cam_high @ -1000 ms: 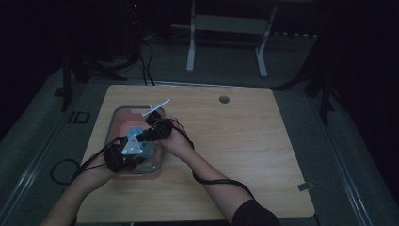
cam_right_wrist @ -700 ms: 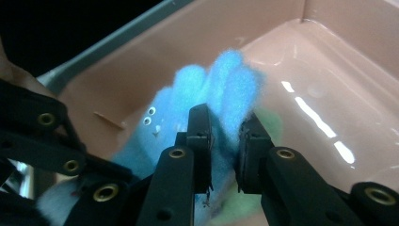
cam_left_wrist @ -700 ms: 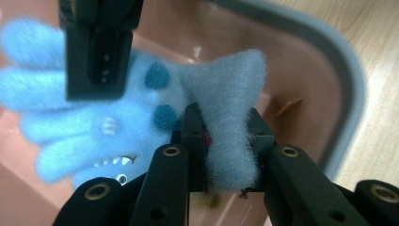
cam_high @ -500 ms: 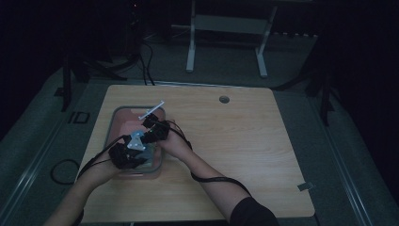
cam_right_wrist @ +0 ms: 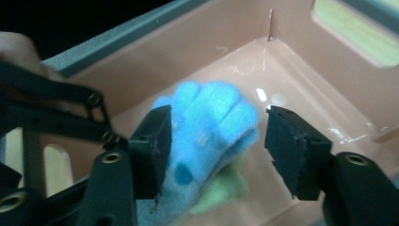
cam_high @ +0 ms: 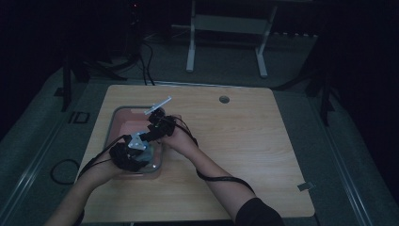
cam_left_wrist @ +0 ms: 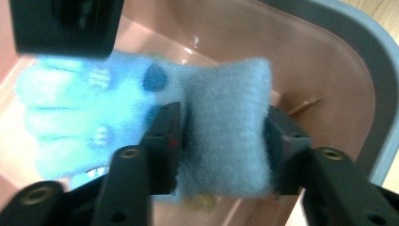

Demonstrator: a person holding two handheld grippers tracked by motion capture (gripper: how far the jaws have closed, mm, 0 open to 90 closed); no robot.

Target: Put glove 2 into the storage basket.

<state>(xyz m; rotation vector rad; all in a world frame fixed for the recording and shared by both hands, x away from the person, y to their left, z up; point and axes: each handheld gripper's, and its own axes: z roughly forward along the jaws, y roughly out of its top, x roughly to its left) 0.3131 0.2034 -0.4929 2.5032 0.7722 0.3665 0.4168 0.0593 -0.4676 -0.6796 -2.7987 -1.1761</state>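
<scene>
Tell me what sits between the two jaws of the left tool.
In the left gripper view, the grey-blue cuff of the blue glove sits between the jaws of the left tool, whose jaws have just been opening, inside the pink bin.

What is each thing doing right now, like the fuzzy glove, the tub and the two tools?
Blue glove: lying in the tub, cuff between the left tool's jaws.
Pink tub: upright on the table, holding the glove.
Left tool: jaws just opening, pads touching the cuff.
Right tool: jaws just opening, apart around the glove's fingers.
</scene>
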